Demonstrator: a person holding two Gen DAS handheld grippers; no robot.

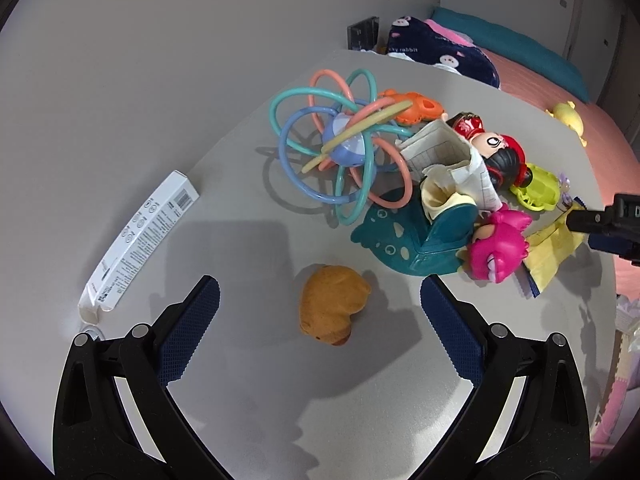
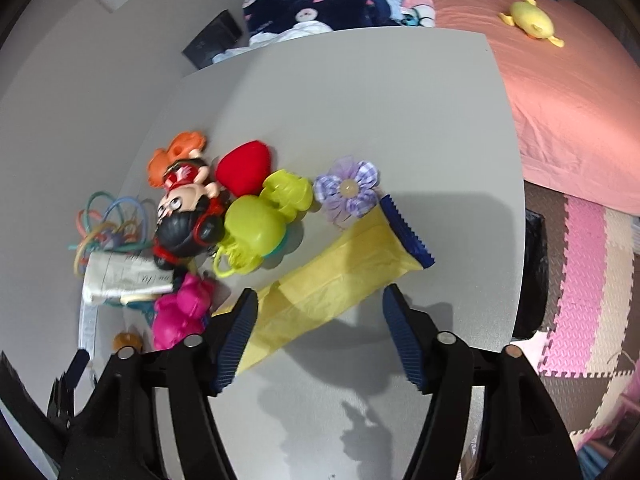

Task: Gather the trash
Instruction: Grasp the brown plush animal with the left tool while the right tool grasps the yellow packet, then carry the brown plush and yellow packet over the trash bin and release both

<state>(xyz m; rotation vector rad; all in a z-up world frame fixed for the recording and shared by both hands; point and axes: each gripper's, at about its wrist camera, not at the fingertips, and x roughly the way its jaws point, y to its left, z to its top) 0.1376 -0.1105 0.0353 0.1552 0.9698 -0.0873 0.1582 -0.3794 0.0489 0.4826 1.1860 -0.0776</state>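
On the grey table (image 1: 248, 380), a long white carton (image 1: 140, 240) lies at the left edge. A flat yellow wrapper with a blue serrated end (image 2: 340, 272) lies in front of my right gripper (image 2: 318, 308), which is open just above its near end. The wrapper also shows in the left wrist view (image 1: 554, 252). Crumpled printed paper (image 1: 448, 160) sits in the toy pile, seen too in the right wrist view (image 2: 120, 280). My left gripper (image 1: 320, 296) is open and empty, with a small brown plush (image 1: 332, 308) on the table between its fingers.
Toys crowd the table: a ring ball (image 1: 340, 144), a teal owl toy (image 1: 412, 236), a pink figure (image 1: 496, 248), a doll (image 2: 188, 220), a green toy (image 2: 260, 224), a red heart (image 2: 244, 168) and a purple flower (image 2: 348, 192). A pink bed (image 2: 560, 100) lies beyond, foam mats (image 2: 592, 288) to the right.
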